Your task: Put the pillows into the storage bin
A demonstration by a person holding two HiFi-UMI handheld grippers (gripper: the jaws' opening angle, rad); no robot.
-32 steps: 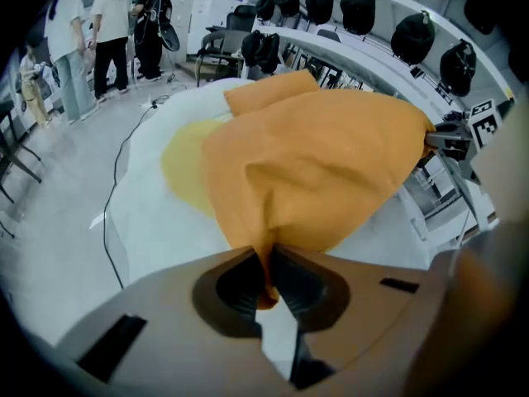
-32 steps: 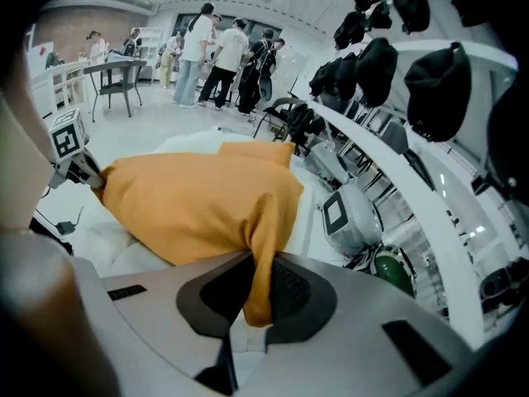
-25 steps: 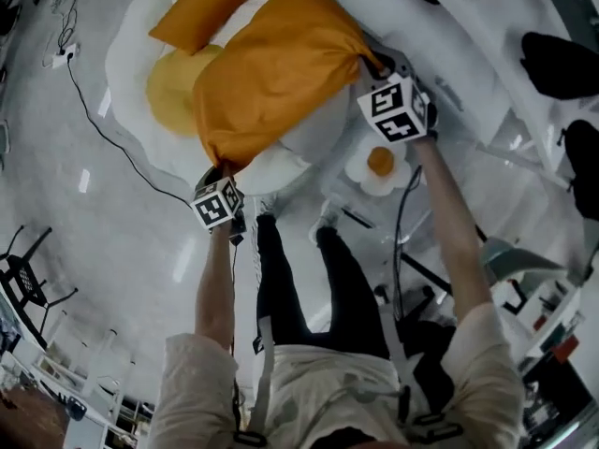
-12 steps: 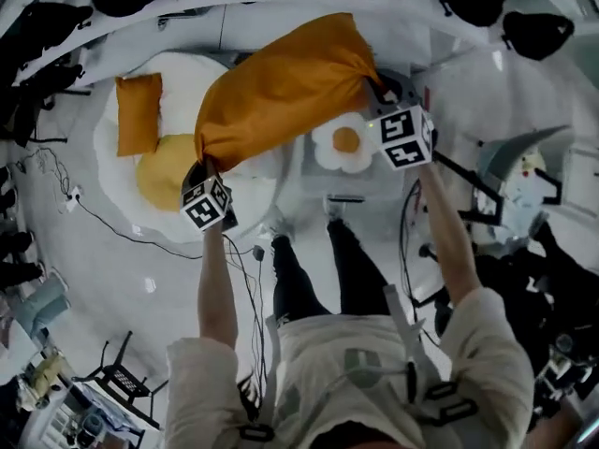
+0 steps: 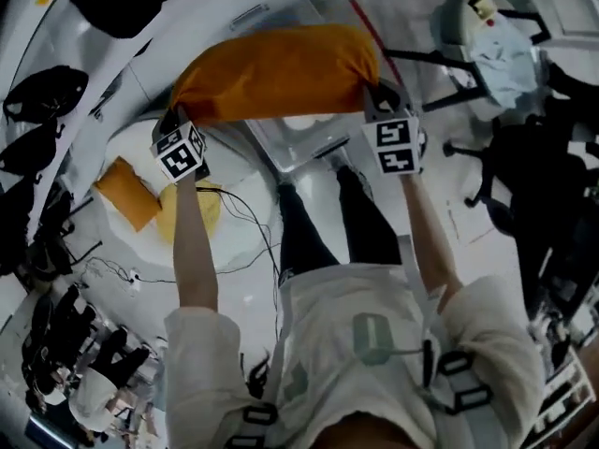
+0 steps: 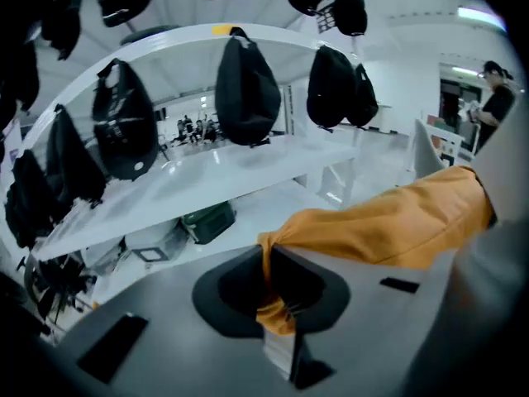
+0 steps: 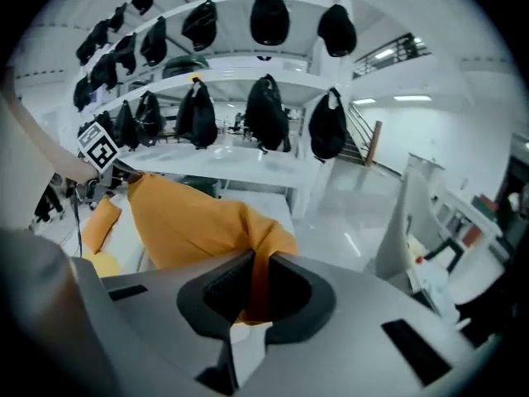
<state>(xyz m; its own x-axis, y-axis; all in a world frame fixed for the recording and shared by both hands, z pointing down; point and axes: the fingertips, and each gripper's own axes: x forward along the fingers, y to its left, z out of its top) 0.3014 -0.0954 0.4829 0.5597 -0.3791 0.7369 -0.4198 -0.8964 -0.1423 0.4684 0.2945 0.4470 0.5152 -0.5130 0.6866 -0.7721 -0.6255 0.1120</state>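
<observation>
Many black bags (image 6: 246, 93) line white racks (image 6: 207, 176) above glossy floor (image 7: 355, 222), pillow (image 5: 276, 68) aloft.

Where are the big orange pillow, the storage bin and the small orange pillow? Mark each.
big orange pillow (image 5: 276, 68), head view, middle
storage bin (image 5: 309, 153), head view, near rim
small orange pillow (image 5: 129, 192), head view, middle

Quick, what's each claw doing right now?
The left claw is shut on one end of the orange pillow.
The right claw is shut on the other end of it.
</observation>
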